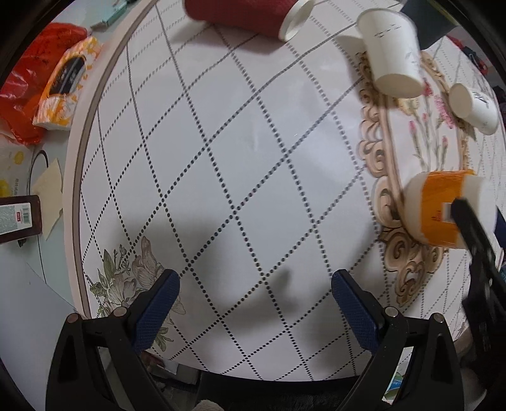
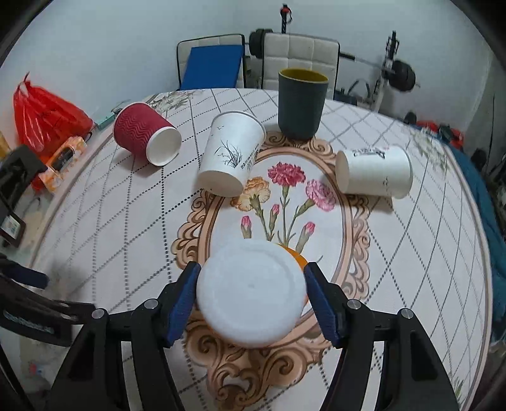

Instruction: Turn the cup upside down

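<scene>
Left wrist view: the left gripper [image 1: 255, 294] hangs over the table [image 1: 221, 142] with its blue pads [image 1: 156, 311] spread wide and nothing between them; only the checked tablecloth and a shadow lie below. Far right, an orange cup [image 1: 442, 205] with a white base is lifted off the cloth, lying roughly sideways, with a dark finger of the right gripper [image 1: 474, 227] across its side. Top of frame: a red cup [image 1: 246, 14] on its side, mouth to the right. A white cup [image 1: 392, 50] leans near it, and a second white cup [image 1: 474, 107] lies further right. Off the table's left edge sit a red bag [image 1: 31, 79] and a tissue pack [image 1: 63, 85].

Right wrist view: the right gripper [image 2: 253, 294] is closed onto the orange cup [image 2: 253, 291]; both pads [image 2: 182, 300] press its sides. The cup's white bottom faces the camera, an orange sliver showing at its upper right edge. It sits above the oval floral print at the table's [image 2: 411, 253] centre. Beyond: red cup [image 2: 142, 136] on its side at left, mouth toward the camera; white cup [image 2: 232, 155] tilted, wide end up; dark cup [image 2: 302, 104] upright behind the print; second white cup [image 2: 373, 172] on its side at right. Red bag [image 2: 44, 113] at far left. Part of the left gripper [image 2: 28, 297] shows at the left edge.
</scene>
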